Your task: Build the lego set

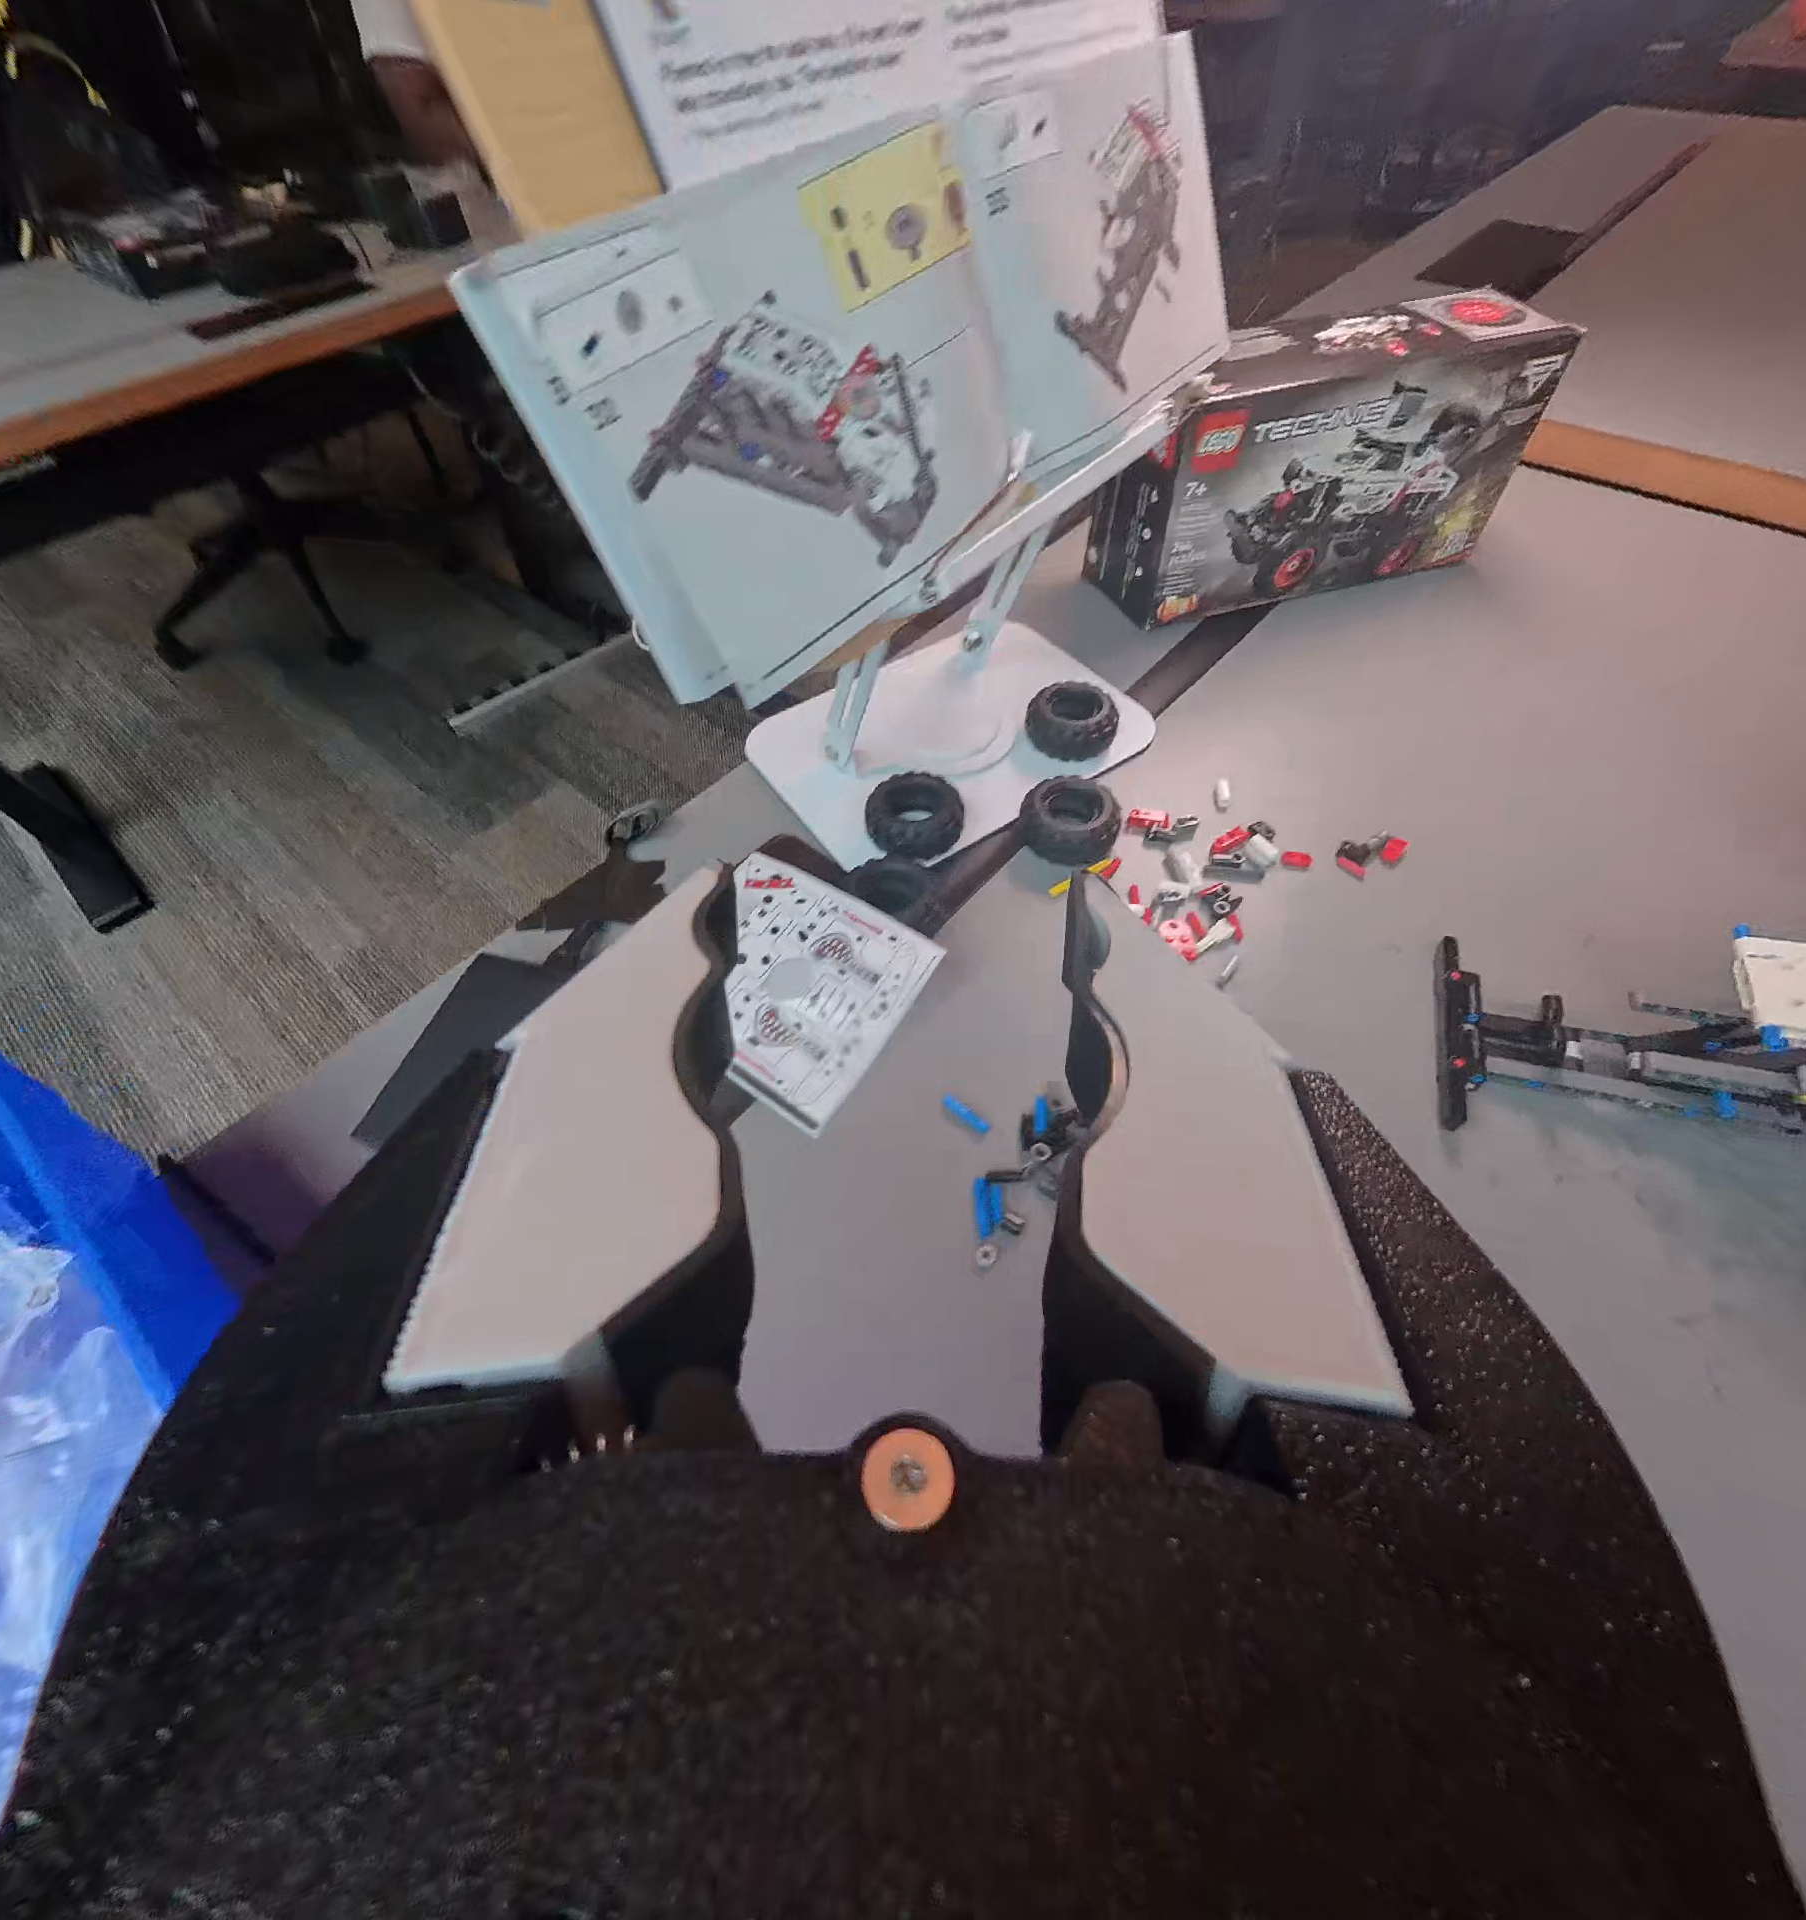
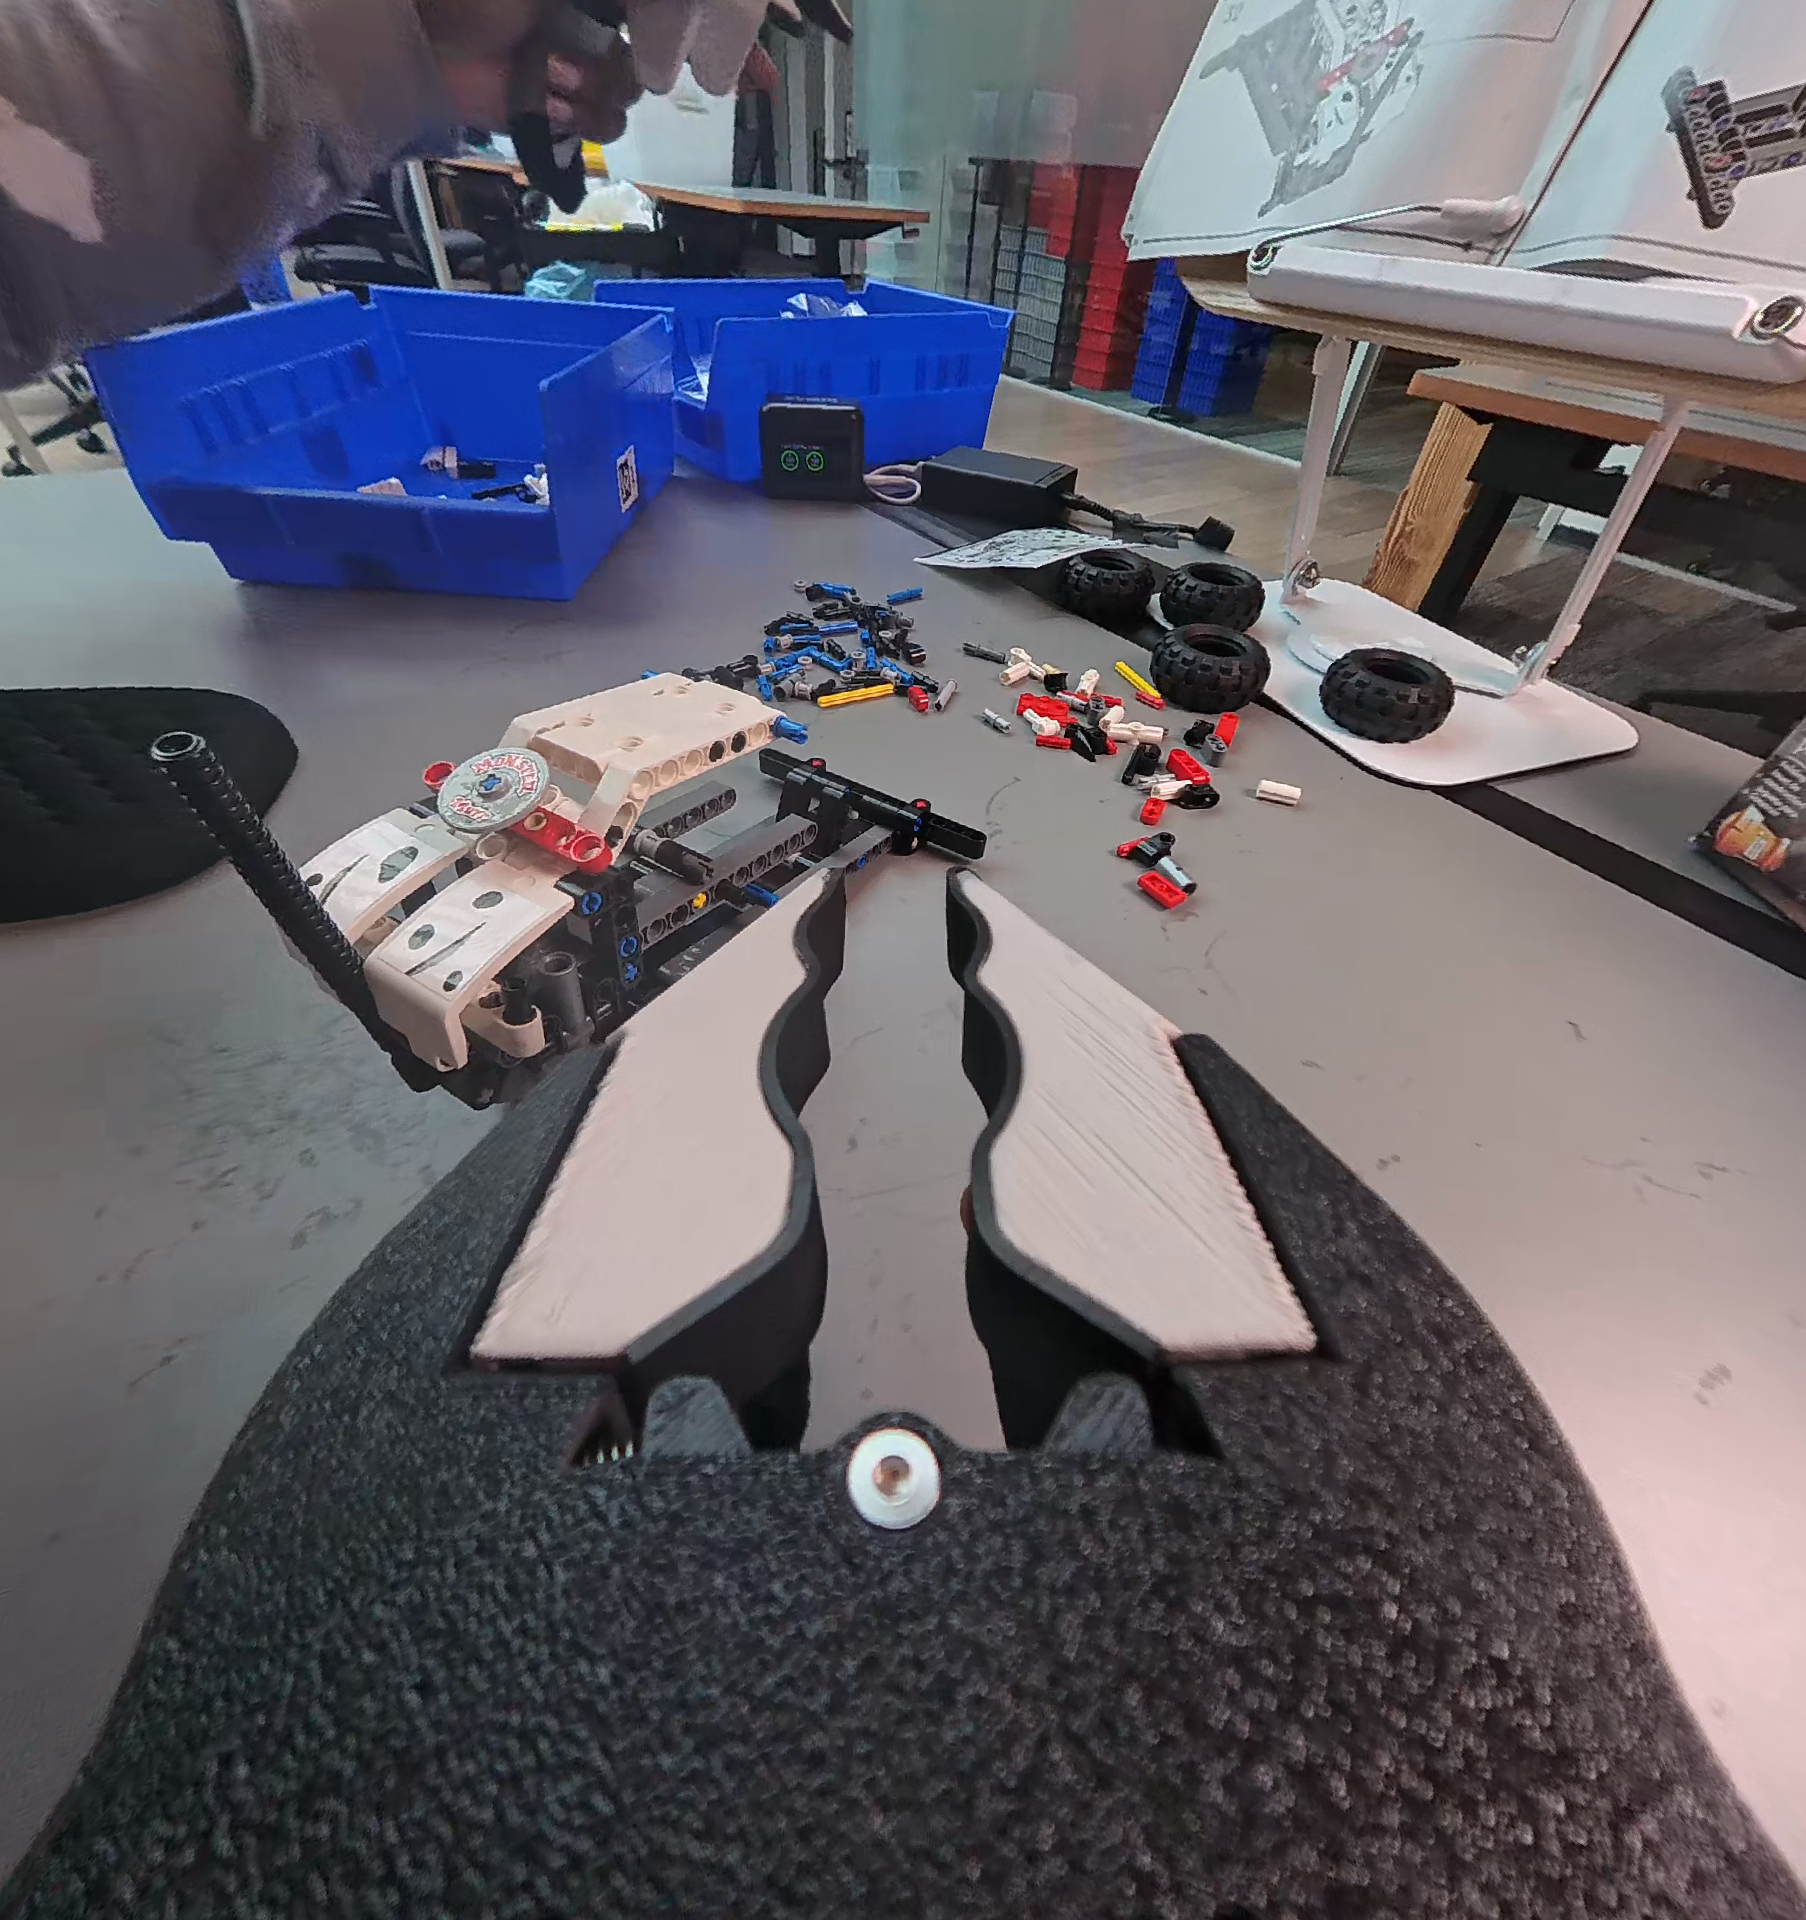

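Both sets of jaws stand apart and carry nothing: the left gripper (image 1: pixel 894 904) is spread wide above the grey counter (image 1: pixel 1501 748), and the right gripper (image 2: pixel 894 894) is parted more narrowly, low over the counter. Between the left fingers lie a sticker sheet (image 1: pixel 826 997) and, toward the right finger, a small scatter of blue and black pins (image 1: pixel 1013 1164). Just ahead of the right gripper's tips sits the part-built truck chassis (image 2: pixel 608 862), white panels on a black beam frame, with a ribbed black hose (image 2: pixel 255 862) rising from its near end. Beyond it are the loose red, white and black pieces (image 2: pixel 1117 748), then four black tyres (image 2: pixel 1208 665) around the foot of the white stand (image 2: pixel 1450 727) that props the open instruction booklet (image 1: pixel 826 416). The set's box (image 1: pixel 1325 468) stands behind that, and blue bins (image 2: pixel 390 447) sit at the far edge. This looks like a pause between placements, mid-build, with the wheels not yet fitted. The next move probably calls for checking the booklet, picking one small part from the scatter with a fine pinch, and steadying the chassis with the other gripper.
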A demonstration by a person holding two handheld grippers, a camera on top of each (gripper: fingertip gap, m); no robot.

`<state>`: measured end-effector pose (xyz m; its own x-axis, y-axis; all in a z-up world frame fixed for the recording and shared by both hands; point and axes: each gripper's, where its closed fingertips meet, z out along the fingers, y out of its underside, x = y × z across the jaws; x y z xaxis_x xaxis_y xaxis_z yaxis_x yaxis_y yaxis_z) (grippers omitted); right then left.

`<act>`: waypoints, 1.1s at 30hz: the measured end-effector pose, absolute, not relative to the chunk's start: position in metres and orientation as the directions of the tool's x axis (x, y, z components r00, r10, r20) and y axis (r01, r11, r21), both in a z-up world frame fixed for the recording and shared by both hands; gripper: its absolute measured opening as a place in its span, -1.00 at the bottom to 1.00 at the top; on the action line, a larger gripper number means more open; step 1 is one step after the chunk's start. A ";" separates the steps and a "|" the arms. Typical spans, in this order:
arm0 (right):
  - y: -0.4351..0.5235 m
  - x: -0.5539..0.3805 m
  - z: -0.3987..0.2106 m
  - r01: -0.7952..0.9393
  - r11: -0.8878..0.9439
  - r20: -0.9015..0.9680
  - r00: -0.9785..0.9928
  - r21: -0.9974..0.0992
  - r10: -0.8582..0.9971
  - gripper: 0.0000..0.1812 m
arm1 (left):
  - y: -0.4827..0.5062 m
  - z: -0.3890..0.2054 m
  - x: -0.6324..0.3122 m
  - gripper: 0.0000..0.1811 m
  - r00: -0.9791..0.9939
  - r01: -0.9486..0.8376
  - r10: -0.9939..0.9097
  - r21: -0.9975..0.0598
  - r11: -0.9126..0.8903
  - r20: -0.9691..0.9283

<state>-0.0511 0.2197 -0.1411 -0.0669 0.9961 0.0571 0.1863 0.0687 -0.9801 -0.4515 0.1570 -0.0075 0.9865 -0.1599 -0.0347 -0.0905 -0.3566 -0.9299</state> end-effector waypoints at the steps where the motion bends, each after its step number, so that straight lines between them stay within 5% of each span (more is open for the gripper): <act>1: 0.220 -0.051 -0.140 0.182 0.072 0.062 -0.057 -0.981 0.996 -0.78 | 0.155 -0.007 -0.429 -0.31 0.987 -0.110 -0.151 -0.939 -0.327 -0.063; 7: 0.223 -0.050 -0.137 0.158 0.114 0.117 0.015 -0.981 0.993 -0.75 | 0.134 -0.042 -0.289 -0.28 0.983 -0.141 -0.145 -0.971 -0.194 -0.114; 13: 0.230 -0.048 -0.133 0.136 0.129 0.141 0.077 -0.982 0.987 -0.69 | 0.125 -0.085 -0.186 -0.27 0.989 0.052 -0.132 -0.991 -0.119 0.068; 33: 0.232 -0.052 -0.133 0.142 0.180 0.198 0.125 -0.973 0.972 -0.57 | 0.116 -0.105 -0.175 -0.25 0.995 -0.052 -0.087 -0.997 -0.051 -0.048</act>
<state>-0.0516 0.2318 -0.1331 0.1248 0.9722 0.1983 0.1425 0.1803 -0.9732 -0.1747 0.1164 -0.1054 0.9950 -0.0873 -0.0477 -0.0523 -0.0506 -0.9974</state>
